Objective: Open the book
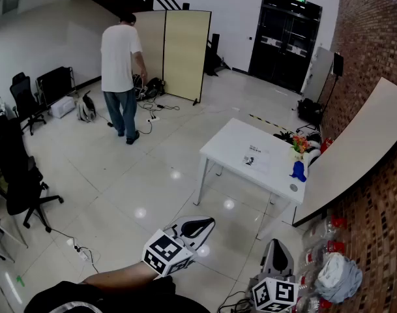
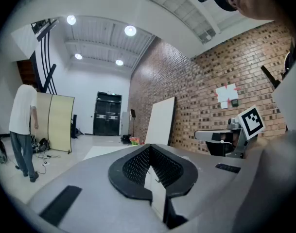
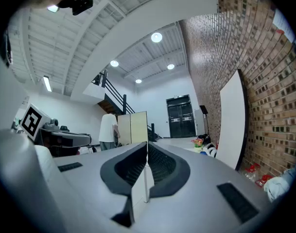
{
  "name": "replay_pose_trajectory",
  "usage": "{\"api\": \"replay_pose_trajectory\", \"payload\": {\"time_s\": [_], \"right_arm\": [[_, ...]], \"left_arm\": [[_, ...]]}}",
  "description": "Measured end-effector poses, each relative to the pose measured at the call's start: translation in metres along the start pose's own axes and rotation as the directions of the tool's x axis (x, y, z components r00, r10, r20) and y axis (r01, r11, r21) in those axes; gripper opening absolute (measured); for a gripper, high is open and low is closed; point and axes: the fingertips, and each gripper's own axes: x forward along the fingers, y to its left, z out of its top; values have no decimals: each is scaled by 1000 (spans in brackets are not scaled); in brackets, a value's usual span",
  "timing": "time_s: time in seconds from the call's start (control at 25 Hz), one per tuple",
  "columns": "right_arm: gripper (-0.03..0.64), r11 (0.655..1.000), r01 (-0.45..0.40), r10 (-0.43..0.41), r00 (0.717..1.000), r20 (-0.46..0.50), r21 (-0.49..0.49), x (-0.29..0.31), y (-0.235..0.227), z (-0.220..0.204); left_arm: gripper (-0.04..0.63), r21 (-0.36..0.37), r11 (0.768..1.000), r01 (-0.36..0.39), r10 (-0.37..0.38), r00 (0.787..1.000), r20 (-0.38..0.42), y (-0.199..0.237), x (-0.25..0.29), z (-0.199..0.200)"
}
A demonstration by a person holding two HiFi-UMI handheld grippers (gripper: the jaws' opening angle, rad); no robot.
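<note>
A flat white book [image 1: 255, 159] with dark print on its cover lies closed on the white table [image 1: 224, 142] across the room. Both grippers are held level, well short of the table and touching nothing. My left gripper [image 1: 208, 222] is at the lower middle of the head view. In the left gripper view its jaws [image 2: 150, 147] meet with nothing between them. My right gripper [image 1: 276, 244] is at the lower right. Its jaws [image 3: 147, 143] are shut and empty in the right gripper view.
A bunch of flowers [image 1: 300, 143] and a blue object [image 1: 298, 171] stand at the table's right end. A large white board [image 1: 354, 155] leans on the brick wall. A person [image 1: 122, 70] stands by a folding screen [image 1: 172, 54]. Office chairs [image 1: 19, 175] are at the left; bottles and a bag [image 1: 335, 272] lie at the lower right.
</note>
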Motion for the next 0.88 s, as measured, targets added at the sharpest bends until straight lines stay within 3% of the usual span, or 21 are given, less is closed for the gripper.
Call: {"api": "replay_pose_trajectory", "payload": {"time_s": [0.28,0.52,0.88], "right_arm": [[2,1000,10,-11,1000,-18,-29,92,-33,-2],[2,991,-17,13,999,-30,-133,196,-26,13],[2,998,40,-42,998,-44,-50,331,-100,5]], "left_arm": [[-5,-33,999,-3,3,1000,14,62,80,-9],[-5,-69,996,61,-58,998,37,136,141,5],[-5,-87,994,60,-59,998,12,233,259,0]]}}
